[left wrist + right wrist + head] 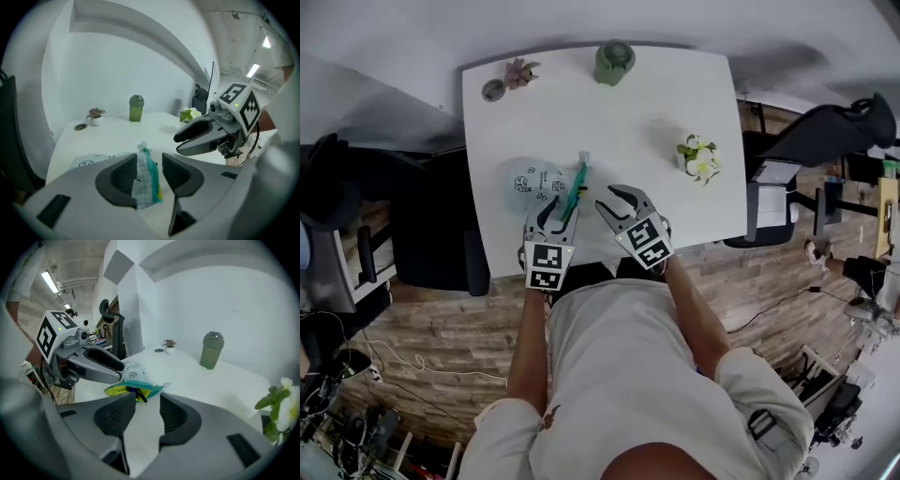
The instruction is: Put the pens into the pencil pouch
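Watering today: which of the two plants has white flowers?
The flowering plant on the right; the other plant, at the far left, has pinkish leaves, no white flowers.

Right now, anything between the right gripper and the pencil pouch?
Nothing visible. Only bare table lies between the right gripper and the pencil pouch. The left gripper sits at the pouch's near end, jaws open around it, off to the side.
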Motion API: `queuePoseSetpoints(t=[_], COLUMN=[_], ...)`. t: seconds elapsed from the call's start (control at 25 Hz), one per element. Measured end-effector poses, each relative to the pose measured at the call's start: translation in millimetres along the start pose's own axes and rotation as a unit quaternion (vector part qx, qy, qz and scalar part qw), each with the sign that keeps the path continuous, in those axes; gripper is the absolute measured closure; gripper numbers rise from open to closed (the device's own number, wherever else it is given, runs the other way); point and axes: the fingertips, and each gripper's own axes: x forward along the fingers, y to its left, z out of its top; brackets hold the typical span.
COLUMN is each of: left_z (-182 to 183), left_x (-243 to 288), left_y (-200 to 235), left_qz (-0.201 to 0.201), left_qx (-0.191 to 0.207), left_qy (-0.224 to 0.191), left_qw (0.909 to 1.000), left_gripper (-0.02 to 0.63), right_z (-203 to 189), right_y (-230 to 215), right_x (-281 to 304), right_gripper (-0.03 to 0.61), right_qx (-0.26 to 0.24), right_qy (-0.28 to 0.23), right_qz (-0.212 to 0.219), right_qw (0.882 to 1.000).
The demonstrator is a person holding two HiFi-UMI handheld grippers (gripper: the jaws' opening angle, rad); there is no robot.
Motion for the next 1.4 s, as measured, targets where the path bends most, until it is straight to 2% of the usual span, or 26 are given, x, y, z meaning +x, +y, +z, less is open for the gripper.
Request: queuePoseSetpoints(t=[0.28, 0.48, 0.6, 0.76, 0.92, 1.08, 1.4], left_z=[67, 117, 141, 169, 191, 191, 191], left_x=[-22, -46, -60, -79, -98, -101, -101], left_y=[1, 2, 2, 1, -2, -8, -9], left_qz=[0.005, 0.017, 0.025, 0.033, 0.042, 0.043, 0.052], left_qx=[0.041, 0.061, 0.073, 0.071, 0.039, 0.049, 0.043], left_qy=[-0.075, -0.134, -0.162, -0.202, -0.248, -0.244, -0.241], left_qw=[0.9963, 0.9890, 0.9838, 0.9761, 0.9671, 0.9676, 0.9681], left_gripper=[0.434, 0.406, 0.380, 0.351, 0.323, 0.314, 0.314], right_z=[59, 105, 130, 157, 169, 168, 167], right_y=[-25, -35, -38, -39, -36, -35, -35], right_x=[-51, -92, -114, -140, -161, -167, -167], right_gripper=[0.411, 0.407, 0.369, 0.329, 0.296, 0.296, 0.296], right_qx=[-0.004, -0.019, -0.032, -0.029, -0.024, -0.020, -0.023], right_qy=[-0.097, -0.161, -0.195, -0.242, -0.278, -0.283, -0.283], right_qz=[-0.068, -0.105, -0.122, -0.132, -0.146, -0.149, -0.143], right_qw=[0.993, 0.981, 0.973, 0.961, 0.949, 0.947, 0.948])
